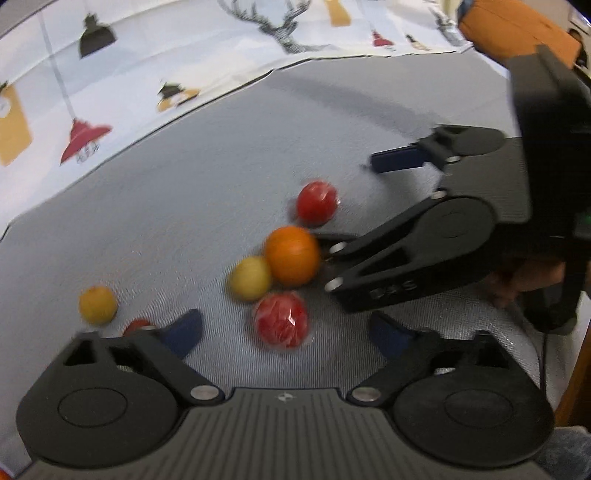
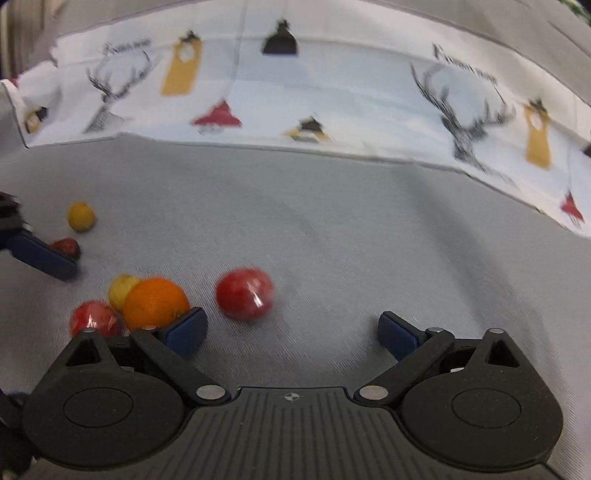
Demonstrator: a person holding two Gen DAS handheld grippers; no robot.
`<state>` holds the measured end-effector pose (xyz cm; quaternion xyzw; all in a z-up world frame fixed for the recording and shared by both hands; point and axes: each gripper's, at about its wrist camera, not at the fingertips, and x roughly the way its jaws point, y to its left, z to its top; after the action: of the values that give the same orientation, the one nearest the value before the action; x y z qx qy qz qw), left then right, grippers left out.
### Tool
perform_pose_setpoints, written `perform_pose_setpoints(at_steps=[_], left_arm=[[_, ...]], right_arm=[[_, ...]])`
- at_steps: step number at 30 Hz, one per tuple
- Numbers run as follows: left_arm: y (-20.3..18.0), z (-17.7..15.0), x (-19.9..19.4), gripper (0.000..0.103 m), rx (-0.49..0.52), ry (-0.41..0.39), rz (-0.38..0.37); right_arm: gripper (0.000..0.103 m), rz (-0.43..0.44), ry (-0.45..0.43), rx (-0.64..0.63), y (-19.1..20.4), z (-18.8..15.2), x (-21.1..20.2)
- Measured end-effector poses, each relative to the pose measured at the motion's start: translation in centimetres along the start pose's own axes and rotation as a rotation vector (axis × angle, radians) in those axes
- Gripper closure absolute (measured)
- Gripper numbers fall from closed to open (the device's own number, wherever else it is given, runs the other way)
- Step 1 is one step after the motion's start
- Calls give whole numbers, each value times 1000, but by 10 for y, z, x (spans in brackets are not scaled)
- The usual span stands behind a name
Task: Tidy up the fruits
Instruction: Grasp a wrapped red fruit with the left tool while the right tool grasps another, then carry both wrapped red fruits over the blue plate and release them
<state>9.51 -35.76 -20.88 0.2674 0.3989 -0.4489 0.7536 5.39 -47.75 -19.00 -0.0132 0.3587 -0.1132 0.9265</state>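
Observation:
Several fruits lie on the grey cloth [image 1: 184, 206]. In the left wrist view an orange [image 1: 292, 255] sits between a yellow fruit [image 1: 250, 278], a wrapped red fruit [image 1: 282, 319] and another wrapped red fruit [image 1: 317, 202]. A second yellow fruit [image 1: 97, 305] and a small dark red fruit [image 1: 136, 326] lie at the left. My left gripper [image 1: 286, 328] is open, its fingers either side of the near red fruit. My right gripper [image 2: 291, 330] is open and empty; its left pad [image 2: 186, 330] touches the orange [image 2: 155, 303], with a red fruit [image 2: 244, 294] just ahead. It reaches in from the right in the left wrist view [image 1: 354, 206].
A white cloth printed with deer and lamps [image 2: 332, 96] lies beyond the grey cloth [image 2: 369, 240]. The person's hand [image 1: 524, 280] and orange sleeve [image 1: 517, 29] are at the right. The left gripper's pad [image 2: 40, 256] shows at the left edge of the right wrist view.

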Motion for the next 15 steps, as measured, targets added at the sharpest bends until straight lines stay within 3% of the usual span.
perform_pose_setpoints(at_steps=[2, 3, 5, 6, 7, 10, 12, 15], left_arm=[[-1, 2, 2, 41, 22, -11, -11], [0, 2, 1, 62, 12, -20, -29], [-2, 2, -2, 69, 21, -23, -50], [-3, 2, -5, 69, 22, -22, -45], [-3, 2, -9, 69, 23, -27, -44], [-4, 0, -30, 69, 21, -48, -35], [-1, -4, -51, 69, -5, -63, -32], [5, -16, -90, 69, -43, -82, -9]], right_arm=[[2, 9, -15, 23, 0, 1, 3], [6, 14, -26, 33, -1, -1, 2], [32, 40, -57, 34, 0, -2, -1], [62, 57, -67, 30, -1, -1, -5], [70, 45, -64, 26, 1, 1, -9], [70, -42, -46, 81, 2, 4, -19], [70, -152, -47, 131, -1, 5, -31], [70, -251, -86, 266, -7, 9, -67]])
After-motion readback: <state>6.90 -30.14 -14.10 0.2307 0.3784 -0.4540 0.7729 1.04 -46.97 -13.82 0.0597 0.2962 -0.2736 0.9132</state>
